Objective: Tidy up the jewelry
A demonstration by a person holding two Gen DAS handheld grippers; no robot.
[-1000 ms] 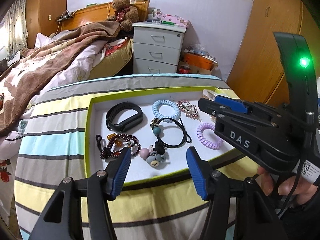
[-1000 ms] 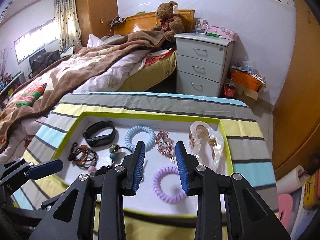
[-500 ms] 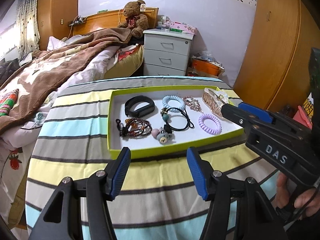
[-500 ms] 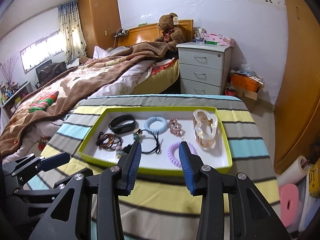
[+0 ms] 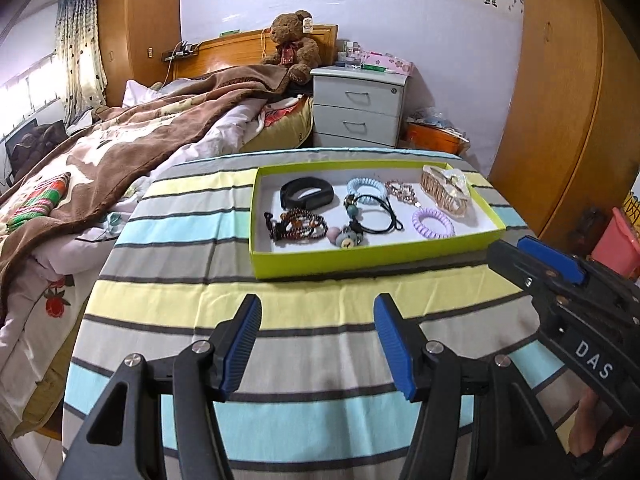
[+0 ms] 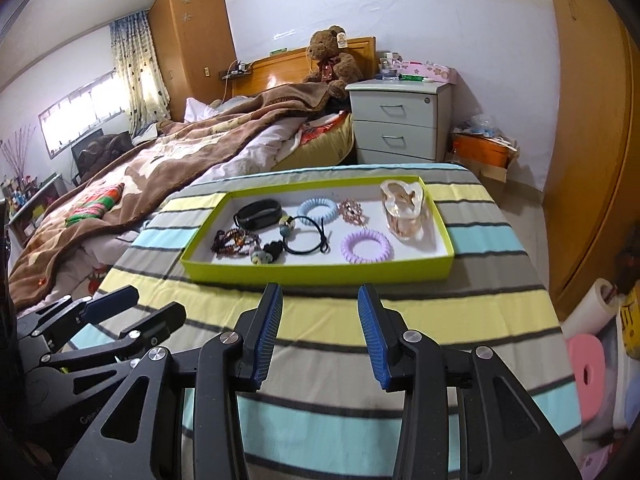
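A lime-green tray [image 5: 360,258] [image 6: 312,274] with a white floor sits on the striped table. In it lie a black wristband [image 5: 306,197] [image 6: 258,213], a blue coil hair tie [image 5: 366,187] [image 6: 318,210], a purple coil hair tie [image 5: 433,223] [image 6: 366,247], a dark bead bracelet [image 5: 298,227] [image 6: 234,242], a black elastic with charms [image 5: 370,216] [image 6: 306,236], a pink brooch [image 5: 401,191] [image 6: 352,212] and a clear hair claw [image 5: 444,190] [image 6: 404,208]. My left gripper [image 5: 318,344] and right gripper [image 6: 319,334] are open and empty, over the cloth well short of the tray.
The striped tablecloth [image 5: 320,292] drops off at its left and near edges. A bed with a brown blanket [image 5: 120,152] lies to the left, a grey nightstand [image 5: 358,106] behind, a wooden wardrobe [image 5: 560,100] to the right. A pink bin [image 5: 618,246] stands right of the table.
Both grippers have pulled back and up from over the tray to the near side of the table. The tray's contents have not moved.
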